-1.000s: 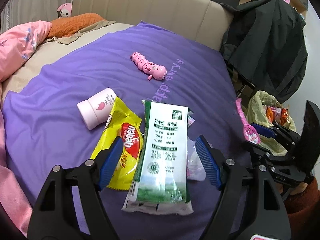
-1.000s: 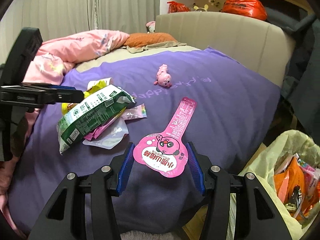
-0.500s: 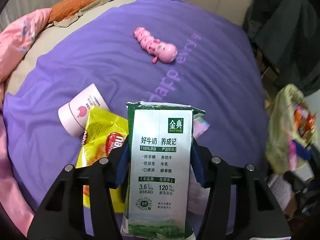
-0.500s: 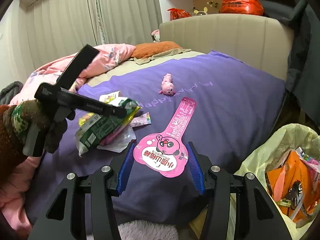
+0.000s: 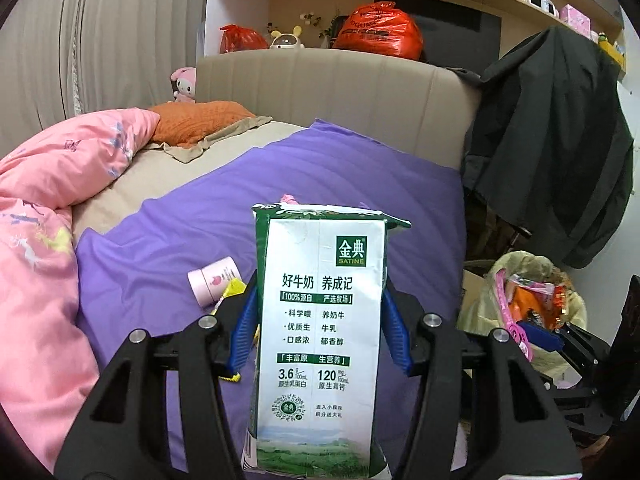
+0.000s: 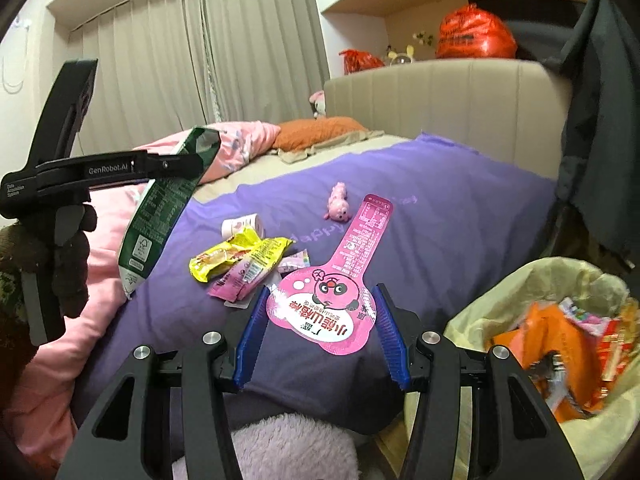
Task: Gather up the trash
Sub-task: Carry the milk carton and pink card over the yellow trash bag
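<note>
Clearly, the green-and-white milk carton is clamped flat between the blue pads of the left gripper, whose jaws have just been closing onto it; it is held up above the purple bedspread. Likewise, the pink spoon-shaped wrapper is pinched by its round end in the right gripper, its stem pointing away. The lined trash bin is seen just beside the right gripper. A yellow snack wrapper is left on the bedspread.
</note>
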`<action>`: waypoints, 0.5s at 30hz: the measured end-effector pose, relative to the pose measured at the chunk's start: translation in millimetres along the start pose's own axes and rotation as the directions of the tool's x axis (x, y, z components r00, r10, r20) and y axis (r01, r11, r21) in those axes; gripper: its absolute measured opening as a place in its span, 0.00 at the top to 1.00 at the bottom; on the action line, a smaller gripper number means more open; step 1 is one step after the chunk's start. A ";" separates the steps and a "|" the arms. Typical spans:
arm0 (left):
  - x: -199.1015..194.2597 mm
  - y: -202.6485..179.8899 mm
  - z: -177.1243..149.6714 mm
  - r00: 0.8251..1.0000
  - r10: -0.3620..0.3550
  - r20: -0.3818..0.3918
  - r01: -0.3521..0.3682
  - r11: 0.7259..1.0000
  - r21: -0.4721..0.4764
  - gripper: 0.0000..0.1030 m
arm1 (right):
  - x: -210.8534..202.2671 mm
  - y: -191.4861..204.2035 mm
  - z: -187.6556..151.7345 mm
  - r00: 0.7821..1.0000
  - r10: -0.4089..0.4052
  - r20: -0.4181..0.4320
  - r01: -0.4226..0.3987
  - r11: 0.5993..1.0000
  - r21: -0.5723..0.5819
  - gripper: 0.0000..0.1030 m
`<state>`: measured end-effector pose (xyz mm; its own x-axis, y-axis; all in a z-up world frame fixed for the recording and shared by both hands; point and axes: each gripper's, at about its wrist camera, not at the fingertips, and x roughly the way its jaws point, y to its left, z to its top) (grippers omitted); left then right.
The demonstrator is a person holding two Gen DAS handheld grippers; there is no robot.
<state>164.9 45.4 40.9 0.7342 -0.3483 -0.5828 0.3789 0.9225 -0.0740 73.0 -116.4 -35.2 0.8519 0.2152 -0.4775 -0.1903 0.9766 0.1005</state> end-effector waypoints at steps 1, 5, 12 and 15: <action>-5.1 -4.3 0.5 1.000 -0.006 0.011 0.006 1.000 -0.001 0.50 | -7.1 -0.2 0.9 1.000 -0.010 0.013 0.010 1.000 -0.007 0.52; -28.8 -25.0 2.4 0.996 -0.042 0.080 0.041 0.999 0.011 0.50 | -39.4 -8.5 6.8 0.996 -0.049 0.076 0.051 0.998 -0.024 0.52; -57.3 -86.6 20.5 0.981 -0.120 0.153 0.109 0.991 0.084 0.50 | -103.8 -36.2 16.7 0.979 -0.127 0.160 0.139 0.988 -0.063 0.52; -63.4 -113.9 27.3 0.971 -0.139 0.193 0.120 0.987 0.106 0.50 | -123.5 -49.6 17.7 0.969 -0.176 0.171 0.195 0.975 -0.102 0.52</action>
<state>90.6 -42.1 108.4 0.7694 -0.4984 -0.3995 0.5216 0.8512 -0.0575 -14.2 -191.3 34.2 0.9429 0.0376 -0.3311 -0.0692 0.9940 -0.0842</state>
